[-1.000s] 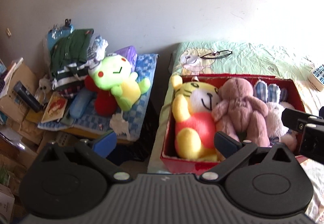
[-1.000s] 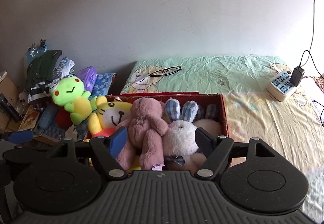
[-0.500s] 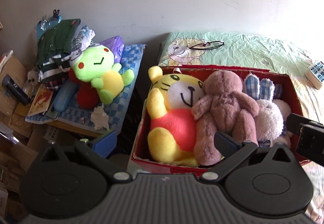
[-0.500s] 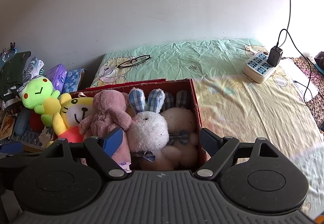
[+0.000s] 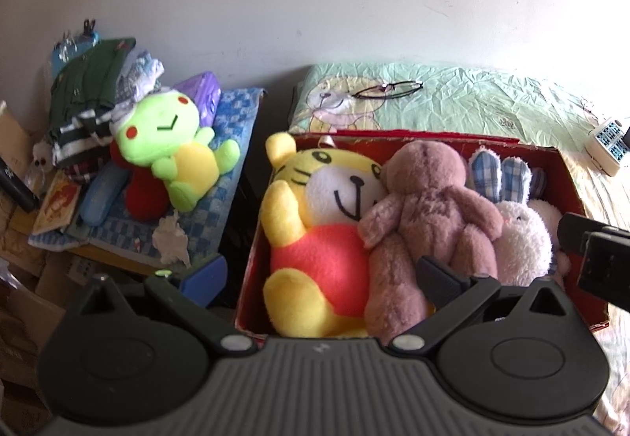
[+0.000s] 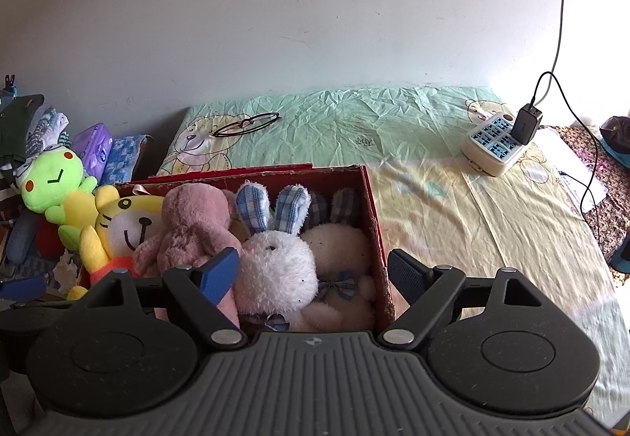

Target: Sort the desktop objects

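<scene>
We see both claws released: left gripper [image 5: 321, 276], right gripper [image 6: 314, 270]. 2nd bunny [image 6: 338, 239] half hidden in red box [image 6: 368, 199].

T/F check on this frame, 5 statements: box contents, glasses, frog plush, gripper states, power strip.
1. The red box holds four plush toys: the tiger, the brown bear and two white rabbits. True.
2. The eyeglasses lie inside the box. False: they lie on the green sheet behind it.
3. The green frog plush is outside the box, on the blue checkered cloth. True.
4. The left gripper is shut on the tiger. False: it is open and holds nothing.
5. The right gripper is open, and a charger is plugged into the power strip. True.
</scene>
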